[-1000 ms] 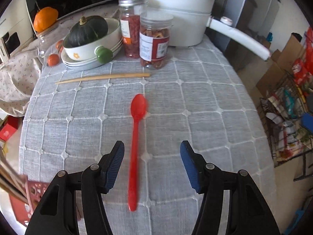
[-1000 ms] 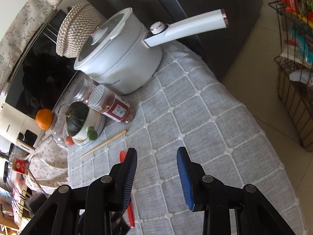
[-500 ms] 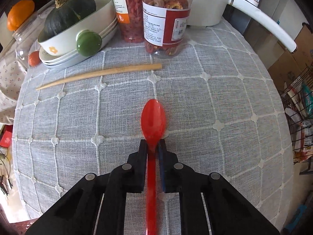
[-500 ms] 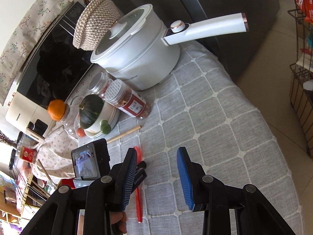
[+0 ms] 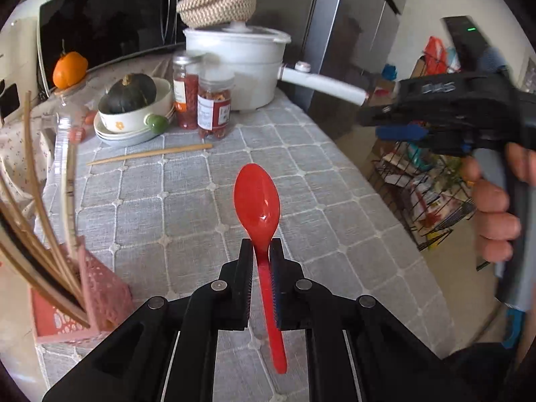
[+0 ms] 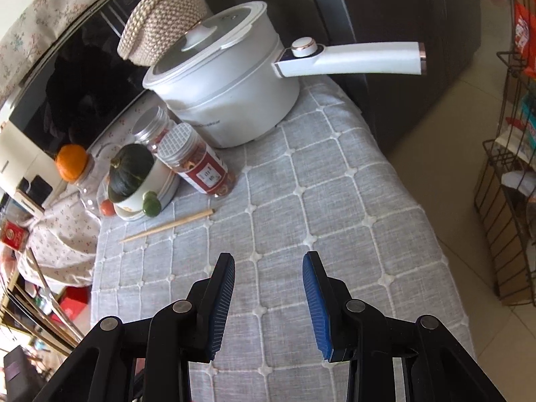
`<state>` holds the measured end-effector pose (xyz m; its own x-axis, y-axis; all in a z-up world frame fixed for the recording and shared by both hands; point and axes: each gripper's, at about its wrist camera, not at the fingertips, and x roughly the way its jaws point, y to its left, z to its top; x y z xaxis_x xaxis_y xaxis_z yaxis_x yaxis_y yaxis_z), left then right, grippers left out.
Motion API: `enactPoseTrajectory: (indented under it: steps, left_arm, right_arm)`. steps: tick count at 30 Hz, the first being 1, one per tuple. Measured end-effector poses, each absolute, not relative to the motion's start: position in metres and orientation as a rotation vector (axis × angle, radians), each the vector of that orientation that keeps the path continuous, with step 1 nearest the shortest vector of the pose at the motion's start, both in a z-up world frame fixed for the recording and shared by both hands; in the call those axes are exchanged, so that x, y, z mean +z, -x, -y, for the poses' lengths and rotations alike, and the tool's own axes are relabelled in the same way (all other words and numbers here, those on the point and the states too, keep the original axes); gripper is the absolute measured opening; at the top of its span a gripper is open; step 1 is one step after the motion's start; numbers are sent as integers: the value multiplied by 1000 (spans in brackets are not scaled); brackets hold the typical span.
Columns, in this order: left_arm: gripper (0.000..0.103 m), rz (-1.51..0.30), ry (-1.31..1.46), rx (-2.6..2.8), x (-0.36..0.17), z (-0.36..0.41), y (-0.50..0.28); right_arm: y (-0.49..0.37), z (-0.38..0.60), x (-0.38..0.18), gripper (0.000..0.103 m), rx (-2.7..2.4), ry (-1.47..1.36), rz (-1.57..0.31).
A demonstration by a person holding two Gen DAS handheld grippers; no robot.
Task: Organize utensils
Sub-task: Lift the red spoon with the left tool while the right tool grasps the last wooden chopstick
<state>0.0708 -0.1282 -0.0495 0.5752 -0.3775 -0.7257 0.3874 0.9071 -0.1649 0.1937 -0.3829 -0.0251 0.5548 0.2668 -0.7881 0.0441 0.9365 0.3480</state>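
My left gripper (image 5: 261, 251) is shut on a red plastic spoon (image 5: 257, 197) and holds it lifted above the grey checked tablecloth (image 5: 187, 201), bowl end forward. A pair of wooden chopsticks (image 5: 150, 154) lies on the cloth farther back; it also shows in the right wrist view (image 6: 167, 225). A pink perforated utensil holder (image 5: 83, 298) with several chopsticks stands at the left table edge. My right gripper (image 6: 268, 268) is open and empty above the cloth; it appears at the right in the left wrist view (image 5: 402, 130).
A white pot (image 6: 231, 90) with a long handle, two jars (image 6: 197, 164), and a bowl holding a green squash (image 6: 134, 177) stand at the back. A wire rack (image 6: 509, 181) stands on the floor beyond the table's right edge.
My left gripper closed on the red spoon and lifted it off the cloth, pulling back. The right gripper stayed open and shifted slightly.
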Motion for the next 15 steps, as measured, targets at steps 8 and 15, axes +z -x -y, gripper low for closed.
enactPoseTrajectory:
  steps: [8,15]
  left_arm:
    - [10,-595,139,-504,1,60,-36]
    - [10,-572,219,-538,9,22,-40]
  right_arm:
    - [-228,287,-67,38,440,74,-918]
    - [-259,228,-119,38,552,489,-854]
